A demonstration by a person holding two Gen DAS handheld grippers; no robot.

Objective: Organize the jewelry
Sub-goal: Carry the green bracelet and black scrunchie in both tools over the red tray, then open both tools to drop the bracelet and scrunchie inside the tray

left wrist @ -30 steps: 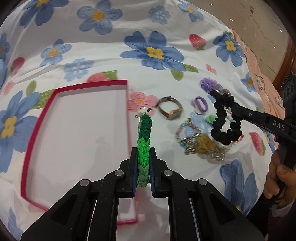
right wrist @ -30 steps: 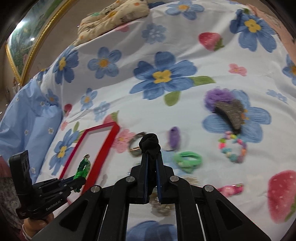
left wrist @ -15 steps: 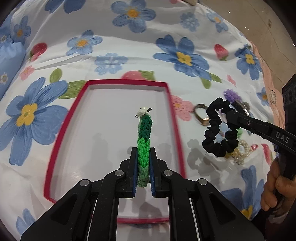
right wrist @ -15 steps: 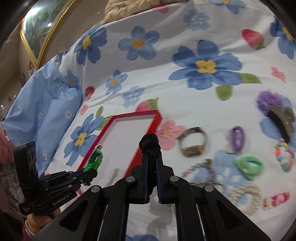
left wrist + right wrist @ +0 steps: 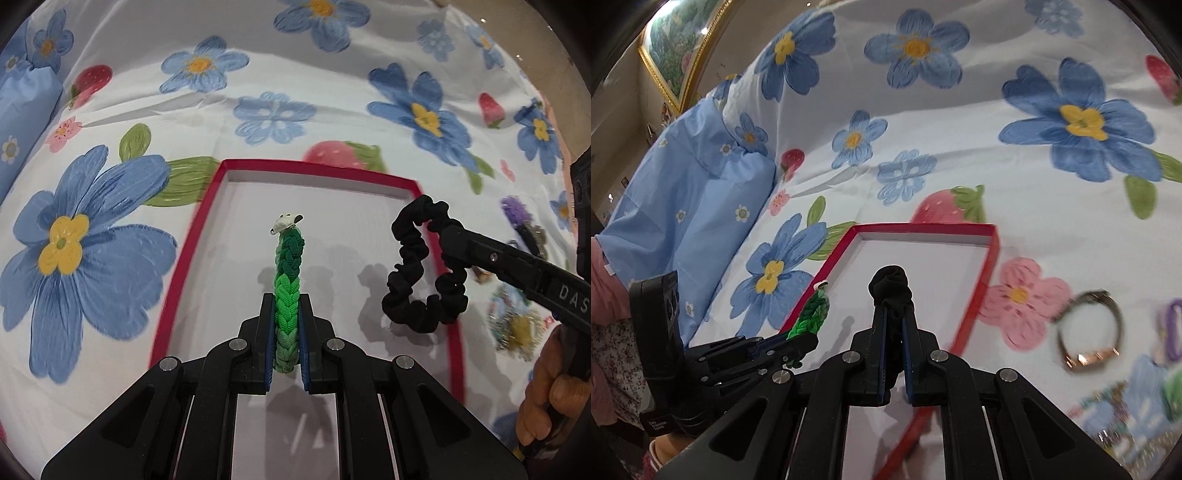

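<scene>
White bedding (image 5: 332,85) printed with blue flowers and strawberries covers the surface, with a pale blue pillow (image 5: 683,192) at one side and a gold-framed picture (image 5: 676,48) on the wall behind. On it lies a red-edged tray (image 5: 439,295) with a white floor. The left gripper (image 5: 287,325) is clamped on a green braided bracelet (image 5: 288,273), which stands upright over the tray with a small white charm at its top. The right gripper (image 5: 894,325) is closed on a black scrunchie (image 5: 410,273), which hangs over the tray's right part. A watch (image 5: 1089,328) and other trinkets lie on the bedding just right of the tray. Since a second ago, both grippers have moved from beside the tray to above it.
</scene>
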